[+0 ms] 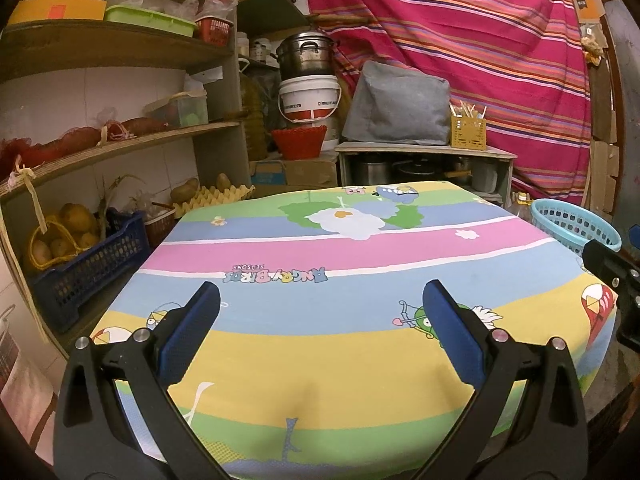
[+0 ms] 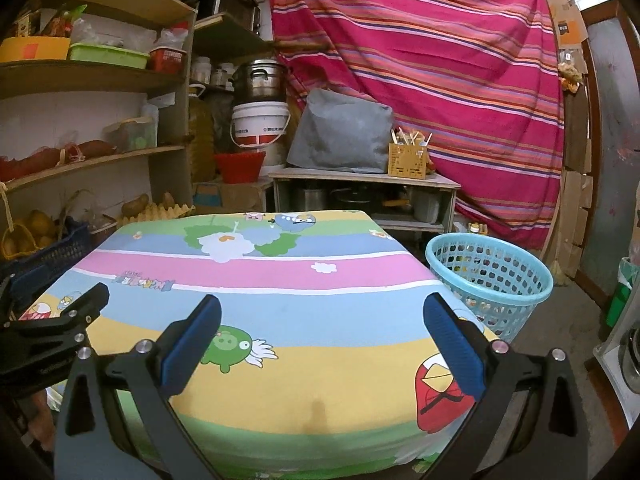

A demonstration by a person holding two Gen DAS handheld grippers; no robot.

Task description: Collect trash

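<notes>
A table covered with a striped cartoon cloth [image 1: 320, 344] [image 2: 280, 280] fills the near view, and I see no loose trash on it. A light blue perforated basket [image 2: 490, 276] [image 1: 574, 222] stands on the floor off the table's right side. My left gripper [image 1: 322, 304] hovers open over the near part of the cloth, with nothing between its blue pads. Beside it, my right gripper [image 2: 322, 308] is also open and empty above the cloth's near right part. Each gripper's black frame shows at the edge of the other's view.
Wooden shelves [image 1: 120, 140] on the left hold potatoes, a dark blue crate [image 1: 86, 270] and boxes. Behind the table stand a low cabinet [image 1: 424, 160] with a grey cover, a white bucket [image 1: 310, 98] under a steel pot, and a striped red curtain [image 2: 440, 80].
</notes>
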